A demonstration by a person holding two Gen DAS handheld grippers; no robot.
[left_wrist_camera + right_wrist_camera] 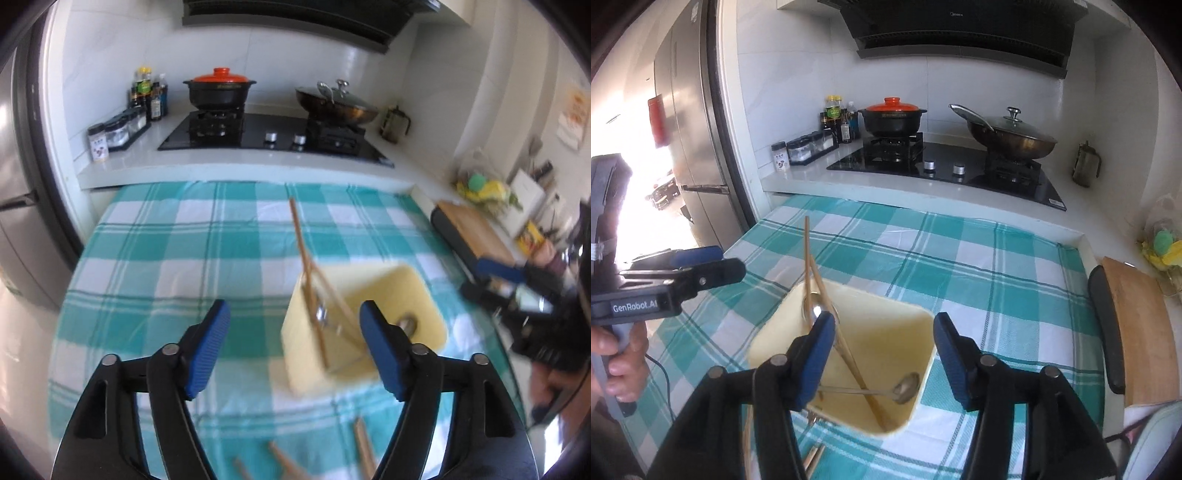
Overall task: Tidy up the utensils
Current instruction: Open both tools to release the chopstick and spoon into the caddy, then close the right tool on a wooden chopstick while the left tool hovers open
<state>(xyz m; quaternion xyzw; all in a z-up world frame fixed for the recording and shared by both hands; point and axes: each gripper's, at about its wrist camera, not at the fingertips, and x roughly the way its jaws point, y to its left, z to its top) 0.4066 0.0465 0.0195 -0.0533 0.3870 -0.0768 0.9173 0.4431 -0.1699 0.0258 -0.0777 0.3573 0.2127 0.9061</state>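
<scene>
Reaching down with both tools empty, you risk knocking the yellow bin (849, 354): your right gripper (884, 354) hangs over its mouth with jaws apart, and a clumsy dip could tip out the chopsticks (827, 306) leaning at its 10 o'clock corner. Your left gripper (295, 347), jaws also apart and gripping nothing, could shove the bin at its 2 o'clock. Only the right view shows the spoon (905, 387) lying inside (handle crossing the sticks); only the left shows loose chopsticks (364, 454) at 6 o'clock on the checked cloth (166, 258).
</scene>
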